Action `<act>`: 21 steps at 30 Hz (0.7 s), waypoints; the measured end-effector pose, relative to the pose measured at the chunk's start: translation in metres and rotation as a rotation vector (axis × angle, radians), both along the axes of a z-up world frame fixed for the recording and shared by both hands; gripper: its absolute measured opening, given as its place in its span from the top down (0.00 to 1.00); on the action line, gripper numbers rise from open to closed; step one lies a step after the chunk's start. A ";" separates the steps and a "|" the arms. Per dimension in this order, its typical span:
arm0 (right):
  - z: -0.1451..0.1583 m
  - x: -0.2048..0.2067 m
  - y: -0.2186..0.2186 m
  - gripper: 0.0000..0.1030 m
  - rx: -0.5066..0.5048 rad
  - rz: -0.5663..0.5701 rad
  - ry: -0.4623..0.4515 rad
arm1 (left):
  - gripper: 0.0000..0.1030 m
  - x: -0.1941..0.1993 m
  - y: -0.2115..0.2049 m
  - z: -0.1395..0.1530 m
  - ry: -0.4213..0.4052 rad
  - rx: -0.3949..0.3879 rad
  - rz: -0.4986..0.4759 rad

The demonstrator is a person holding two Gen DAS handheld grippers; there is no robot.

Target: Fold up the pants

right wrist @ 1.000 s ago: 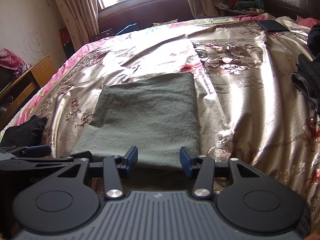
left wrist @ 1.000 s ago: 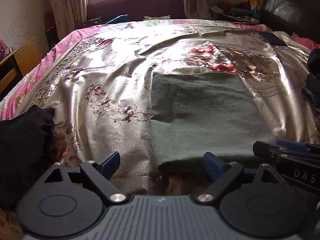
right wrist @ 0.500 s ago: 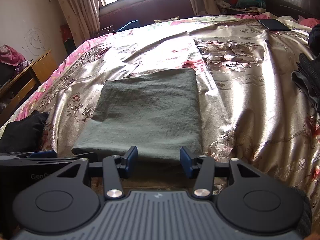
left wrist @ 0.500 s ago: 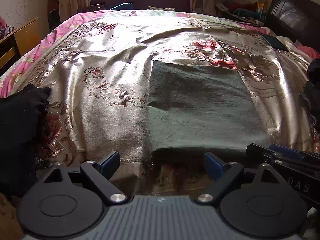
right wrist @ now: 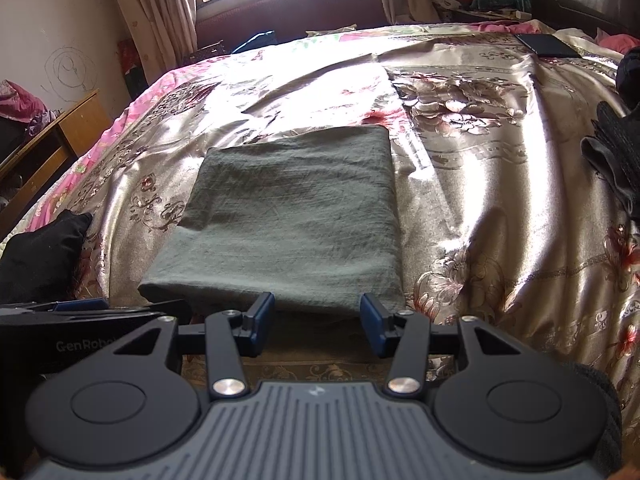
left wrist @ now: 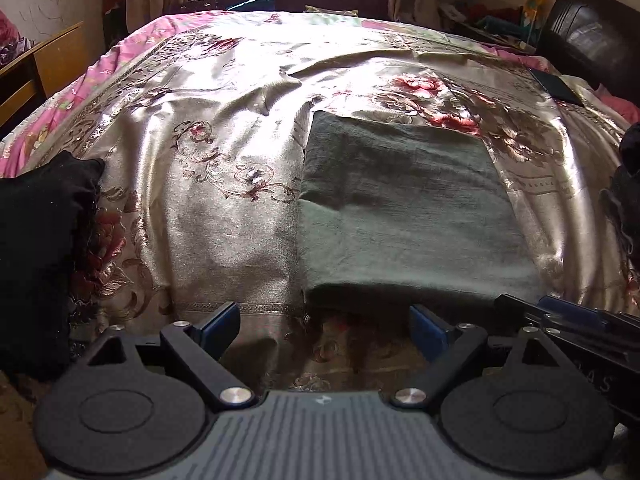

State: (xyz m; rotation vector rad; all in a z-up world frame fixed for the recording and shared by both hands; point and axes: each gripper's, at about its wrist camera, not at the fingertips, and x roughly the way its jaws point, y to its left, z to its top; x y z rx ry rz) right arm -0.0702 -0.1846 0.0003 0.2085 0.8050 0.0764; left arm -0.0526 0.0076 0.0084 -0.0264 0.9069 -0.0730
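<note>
The grey-green pants [left wrist: 404, 216] [right wrist: 288, 220] lie folded into a flat rectangle on the shiny floral bedspread [left wrist: 224, 184] [right wrist: 500, 200]. My left gripper [left wrist: 324, 326] is open, its blue fingertips wide apart just short of the fold's near left corner, with only bedspread between them. In the right wrist view my right gripper [right wrist: 318, 318] is open at the middle of the fold's near edge, nothing between its pads. Each gripper shows at the edge of the other's view: the right gripper [left wrist: 568, 320] low on the right, the left gripper [right wrist: 92, 308] low on the left.
A black bundle of cloth [left wrist: 36, 248] [right wrist: 40, 252] sits on the bed's left side. Dark garments [right wrist: 616, 168] lie at the right edge. A dark flat object [right wrist: 548, 45] rests far right near the headboard [left wrist: 592, 36]. A wooden cabinet [right wrist: 44, 148] stands left of the bed.
The left wrist view has tipped downward and rolled slightly, so the window has left the frame. Pants and both grippers stay where they were, jaws unchanged.
</note>
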 end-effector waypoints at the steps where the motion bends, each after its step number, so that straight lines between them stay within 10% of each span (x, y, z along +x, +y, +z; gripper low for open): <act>1: 0.000 0.000 0.000 0.53 0.000 0.000 -0.001 | 0.01 0.000 0.000 0.000 0.001 0.005 -0.001; 21: -0.002 0.001 0.000 0.53 0.012 0.014 0.015 | 0.02 -0.001 -0.008 -0.003 0.003 0.063 -0.012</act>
